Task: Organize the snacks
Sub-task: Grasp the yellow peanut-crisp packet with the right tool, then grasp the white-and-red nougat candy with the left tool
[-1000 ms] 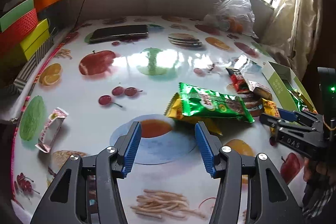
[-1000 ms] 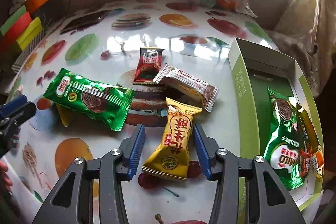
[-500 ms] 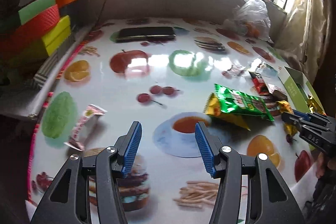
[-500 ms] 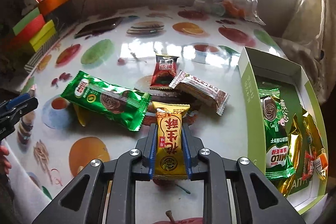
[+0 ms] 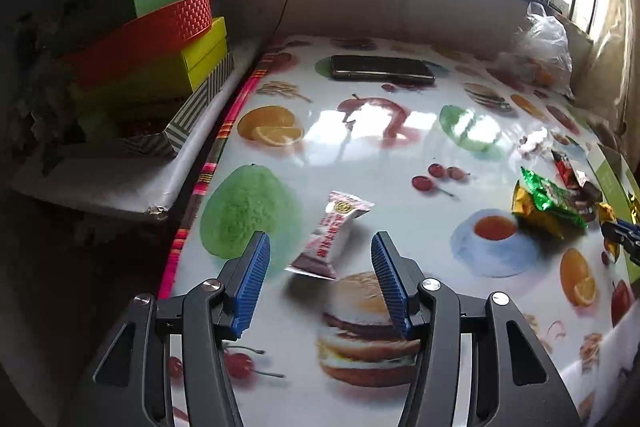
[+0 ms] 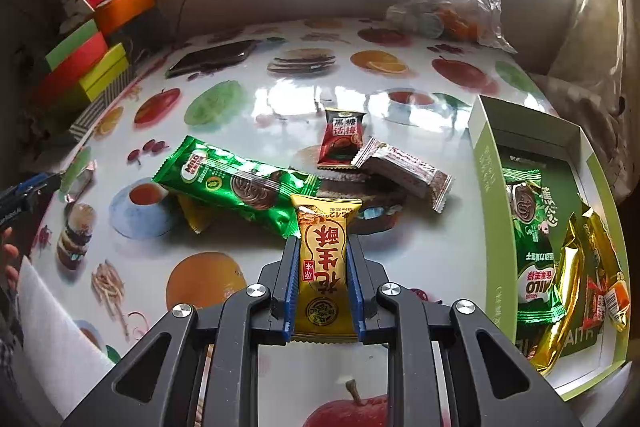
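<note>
The right hand-held gripper (image 6: 322, 267) is clamping a yellow snack packet (image 6: 325, 263) between its blue pads, just above the counter (image 6: 256, 99) beside the green box (image 6: 486, 163). The left hand-held gripper (image 5: 320, 279) is hanging open over a pink-and-white snack packet (image 5: 332, 233) lying near the counter's left edge.

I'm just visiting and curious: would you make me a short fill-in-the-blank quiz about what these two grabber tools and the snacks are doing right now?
1. The right gripper is shut on a ____ snack packet.
2. The left gripper is open, with a ____ and white packet lying on the table ahead of it.
3. The green box already holds a green packet labelled ____.

Missing words: yellow; pink; MILO
</note>
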A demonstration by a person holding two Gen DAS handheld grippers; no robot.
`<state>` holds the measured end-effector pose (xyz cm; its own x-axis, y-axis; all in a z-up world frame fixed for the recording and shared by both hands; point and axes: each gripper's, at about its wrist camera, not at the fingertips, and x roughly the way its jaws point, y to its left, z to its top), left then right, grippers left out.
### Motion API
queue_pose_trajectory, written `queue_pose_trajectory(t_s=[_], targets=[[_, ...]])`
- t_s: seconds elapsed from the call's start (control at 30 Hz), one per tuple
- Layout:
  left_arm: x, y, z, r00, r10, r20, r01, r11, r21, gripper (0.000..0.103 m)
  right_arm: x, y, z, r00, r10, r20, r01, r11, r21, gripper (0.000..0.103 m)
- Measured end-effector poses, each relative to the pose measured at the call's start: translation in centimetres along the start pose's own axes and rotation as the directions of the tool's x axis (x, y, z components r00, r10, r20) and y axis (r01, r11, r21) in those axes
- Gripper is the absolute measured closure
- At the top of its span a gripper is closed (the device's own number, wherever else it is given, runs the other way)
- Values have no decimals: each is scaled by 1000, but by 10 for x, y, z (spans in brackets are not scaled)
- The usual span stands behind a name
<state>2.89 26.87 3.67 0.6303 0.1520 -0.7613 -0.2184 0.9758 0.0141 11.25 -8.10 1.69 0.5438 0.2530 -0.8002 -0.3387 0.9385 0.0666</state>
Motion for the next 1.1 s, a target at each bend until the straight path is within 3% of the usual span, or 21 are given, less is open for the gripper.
queue_pose_trajectory(t_s=[0.27,1.1], targets=[[17,2,6,999,-48,-19,49,998,34,49,2,1,0,1000,0,-9,0,1000,0,82],[50,-9,7,991,-82,-103,86,996,35,49,7,-2,-1,1000,0,-21,1,1000,13,82]])
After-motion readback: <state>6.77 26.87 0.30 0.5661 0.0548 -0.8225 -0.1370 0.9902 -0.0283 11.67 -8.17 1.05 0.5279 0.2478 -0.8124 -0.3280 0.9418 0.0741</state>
